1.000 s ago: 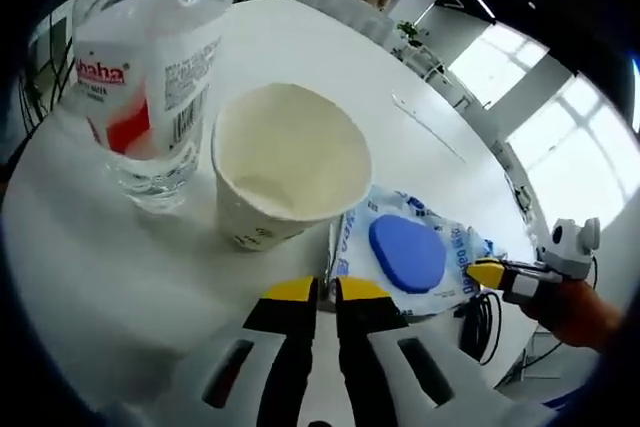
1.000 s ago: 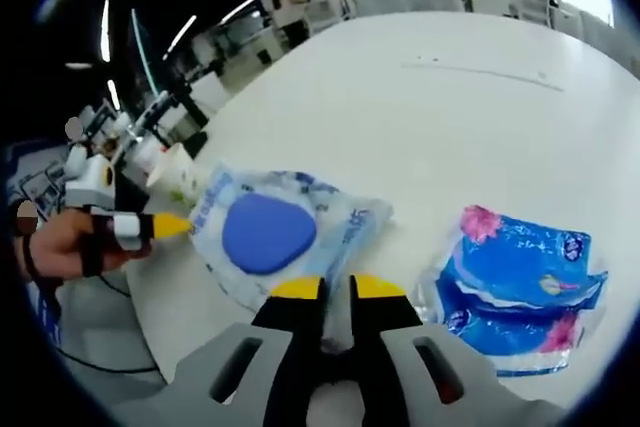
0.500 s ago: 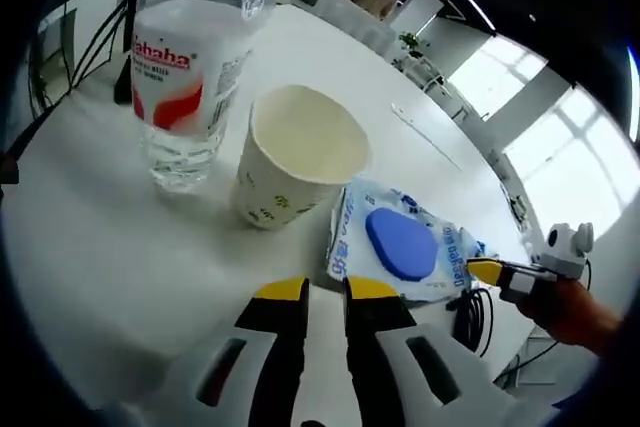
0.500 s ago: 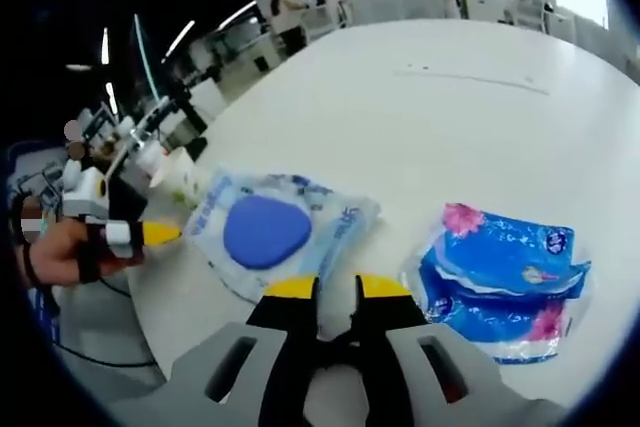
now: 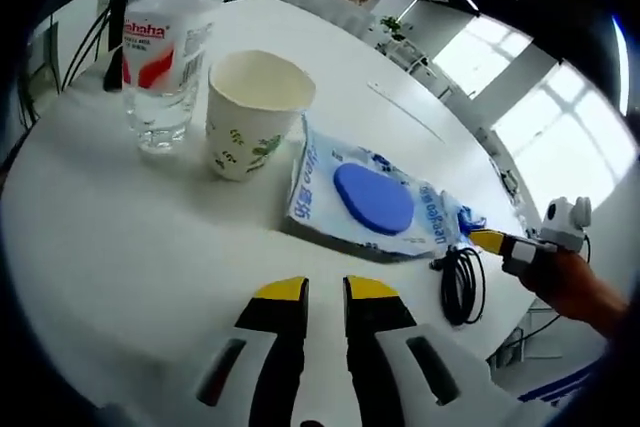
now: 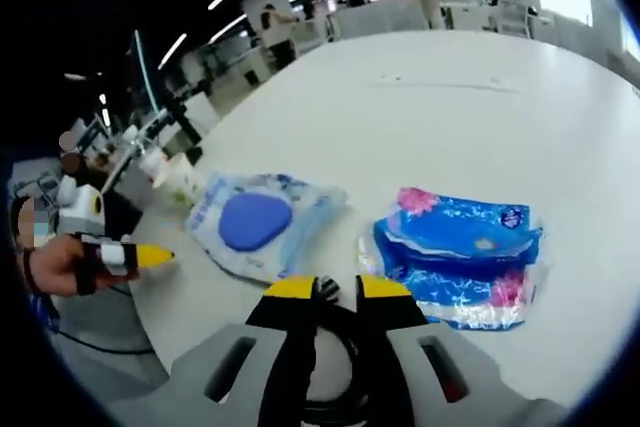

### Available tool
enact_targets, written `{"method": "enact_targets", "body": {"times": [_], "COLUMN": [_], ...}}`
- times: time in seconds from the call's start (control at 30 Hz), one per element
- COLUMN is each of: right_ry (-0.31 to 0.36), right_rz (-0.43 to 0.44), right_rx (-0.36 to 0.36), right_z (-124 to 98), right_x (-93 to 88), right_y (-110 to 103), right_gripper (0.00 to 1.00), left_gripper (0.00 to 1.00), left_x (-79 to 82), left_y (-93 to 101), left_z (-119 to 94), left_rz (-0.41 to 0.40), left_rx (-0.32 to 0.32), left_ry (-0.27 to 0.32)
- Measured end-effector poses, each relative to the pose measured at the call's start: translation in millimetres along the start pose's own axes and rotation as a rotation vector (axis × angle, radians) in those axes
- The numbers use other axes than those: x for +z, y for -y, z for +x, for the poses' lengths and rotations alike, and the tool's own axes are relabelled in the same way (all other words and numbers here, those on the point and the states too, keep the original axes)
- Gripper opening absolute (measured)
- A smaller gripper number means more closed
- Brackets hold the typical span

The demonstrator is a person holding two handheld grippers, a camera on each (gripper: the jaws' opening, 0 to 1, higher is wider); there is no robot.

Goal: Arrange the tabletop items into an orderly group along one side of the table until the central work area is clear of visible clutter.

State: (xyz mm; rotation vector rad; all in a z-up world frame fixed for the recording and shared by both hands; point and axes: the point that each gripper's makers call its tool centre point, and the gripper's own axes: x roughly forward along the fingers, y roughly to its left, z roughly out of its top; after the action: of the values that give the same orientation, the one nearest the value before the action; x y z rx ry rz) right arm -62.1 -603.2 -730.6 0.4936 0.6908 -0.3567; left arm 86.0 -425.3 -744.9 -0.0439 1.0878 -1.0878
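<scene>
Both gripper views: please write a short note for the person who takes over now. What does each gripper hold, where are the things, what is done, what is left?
Left gripper: fingers nearly closed, nothing between them, above bare table.
Right gripper: also nearly closed and holding nothing, above a coiled black cable.
Along the near edge: water bottle, paper cup close beside it, then the wet wipes pack with blue lid, and the cable past it.
The blue tissue pack lies apart from this row, further in on the table.
Done: bottle, cup and wipes are in a row.
Left: probably bring the tissue pack to the row and tidy the cable.
</scene>
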Motion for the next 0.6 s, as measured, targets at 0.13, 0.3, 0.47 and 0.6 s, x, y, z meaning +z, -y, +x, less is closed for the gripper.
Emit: {"method": "enact_targets", "body": {"times": [0.13, 0.3, 0.47, 0.6], "right_ry": [0.010, 0.017, 0.018, 0.015], "right_rz": [0.016, 0.035, 0.051, 0.060], "right_rx": [-0.015, -0.031, -0.043, -0.044], "right_z": [-9.2, -19.7, -27.7, -29.3], "right_x": [-4.8, -12.6, -21.4, -26.7], "right_y": [8.3, 19.4, 25.6, 28.3], "right_gripper": [0.12, 0.12, 0.12, 0.13], "left_gripper": [0.11, 0.11, 0.11, 0.11], "left_x": [-4.7, -13.9, -23.9, -30.9], "left_y": [17.2, 47.2, 70.1, 82.7], "left_z": [6.7, 17.5, 26.6, 33.0], "left_rz": [0.038, 0.102, 0.145, 0.174], "left_rx": [-0.029, -0.077, -0.114, -0.133], "left_ry": [-0.021, -0.058, -0.094, -0.119]}}
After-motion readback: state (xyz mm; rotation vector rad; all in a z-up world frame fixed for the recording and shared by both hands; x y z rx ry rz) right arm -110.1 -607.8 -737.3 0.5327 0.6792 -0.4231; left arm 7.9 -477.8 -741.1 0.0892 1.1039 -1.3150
